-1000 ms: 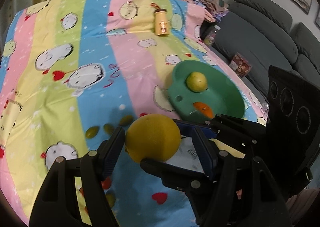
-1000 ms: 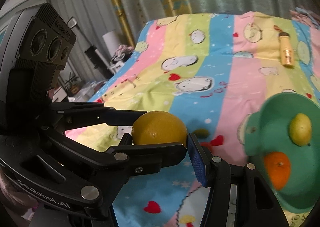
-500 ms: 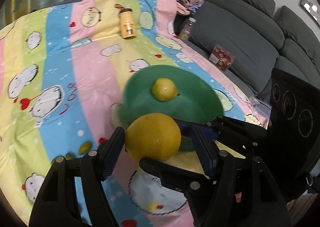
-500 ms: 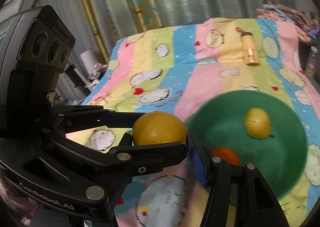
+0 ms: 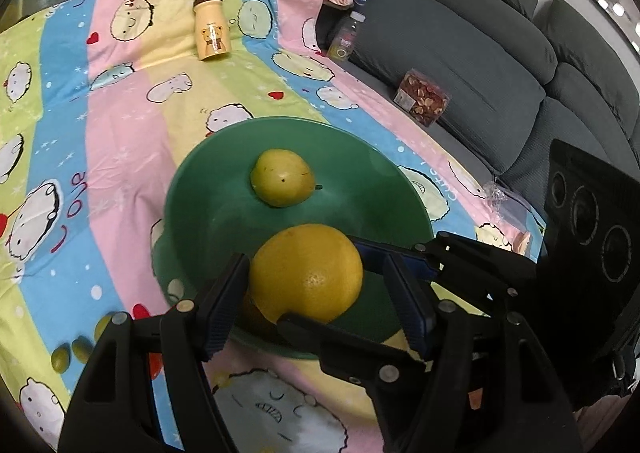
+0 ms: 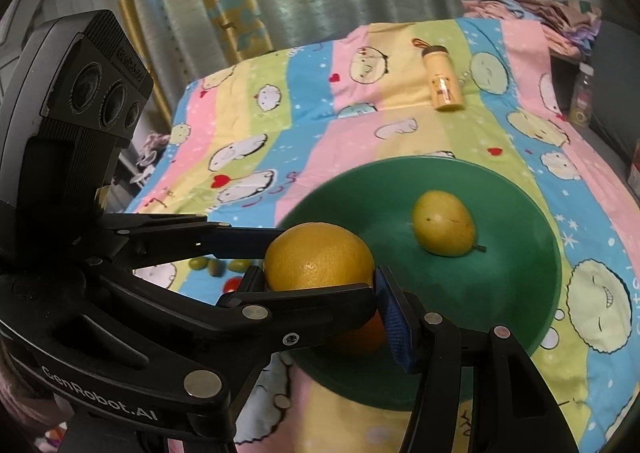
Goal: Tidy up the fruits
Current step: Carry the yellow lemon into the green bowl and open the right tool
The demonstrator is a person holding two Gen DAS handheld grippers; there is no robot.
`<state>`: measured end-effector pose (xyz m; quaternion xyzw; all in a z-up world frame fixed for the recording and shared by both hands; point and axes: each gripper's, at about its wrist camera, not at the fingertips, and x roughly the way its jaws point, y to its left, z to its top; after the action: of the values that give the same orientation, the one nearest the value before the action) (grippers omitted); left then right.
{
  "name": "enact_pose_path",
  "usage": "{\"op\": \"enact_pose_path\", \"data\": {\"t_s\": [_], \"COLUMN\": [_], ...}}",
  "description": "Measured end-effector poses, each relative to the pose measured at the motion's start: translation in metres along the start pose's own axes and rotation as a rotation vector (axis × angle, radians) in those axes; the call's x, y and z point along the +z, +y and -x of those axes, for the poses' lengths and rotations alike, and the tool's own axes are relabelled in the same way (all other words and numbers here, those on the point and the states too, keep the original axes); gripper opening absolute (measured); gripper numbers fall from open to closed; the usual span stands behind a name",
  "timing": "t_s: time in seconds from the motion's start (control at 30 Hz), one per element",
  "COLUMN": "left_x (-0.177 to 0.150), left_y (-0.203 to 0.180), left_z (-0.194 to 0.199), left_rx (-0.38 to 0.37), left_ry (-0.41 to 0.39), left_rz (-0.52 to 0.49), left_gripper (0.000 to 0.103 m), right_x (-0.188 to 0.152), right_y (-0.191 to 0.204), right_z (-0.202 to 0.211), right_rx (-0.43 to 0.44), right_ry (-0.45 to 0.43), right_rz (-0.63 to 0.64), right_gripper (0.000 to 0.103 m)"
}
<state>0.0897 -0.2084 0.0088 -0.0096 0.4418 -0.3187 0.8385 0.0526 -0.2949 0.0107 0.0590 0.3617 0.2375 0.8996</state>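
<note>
- Large round yellow citrus fruit (image 5: 306, 273) is held above the near rim of the green round plastic bowl (image 5: 200, 213), pinched between both tools.
- Left gripper (image 5: 316, 301): jaws grip the fruit together with a right-gripper finger.
- Right gripper (image 6: 320, 285): jaws grip the same fruit.
- Bowl sits on the striped cartoon-print sheet (image 5: 120, 113); a yellow-green pear (image 5: 282, 183) and a partly hidden orange (image 6: 356, 337) lie inside.
- Small green fruits (image 5: 76, 349) lie on the sheet beside the bowl.

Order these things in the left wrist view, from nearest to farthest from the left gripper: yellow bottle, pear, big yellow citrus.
1. Big yellow citrus, between the left gripper fingers.
2. Pear, inside the green bowl, beyond.
3. Yellow bottle, far back on the cloth.
</note>
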Motion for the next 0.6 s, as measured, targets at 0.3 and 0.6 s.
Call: {"op": "enact_pose_path", "data": {"t_s": [0.3, 0.6], "left_x": [0.007, 0.009], "left_y": [0.0, 0.0], "left_z": [-0.011, -0.014], "left_rx": [-0.021, -0.016], "left_ry": [0.016, 0.018], "left_rz": [0.005, 0.001], "left_gripper": [0.069, 0.069], "right_x": [0.001, 0.002], "right_y": [-0.008, -0.012], "right_z": [0.001, 0.0], "right_rx": [-0.017, -0.022], "right_ry": [0.005, 0.013], "right_rz": [-0.019, -0.026], "right_gripper": [0.058, 0.058]}}
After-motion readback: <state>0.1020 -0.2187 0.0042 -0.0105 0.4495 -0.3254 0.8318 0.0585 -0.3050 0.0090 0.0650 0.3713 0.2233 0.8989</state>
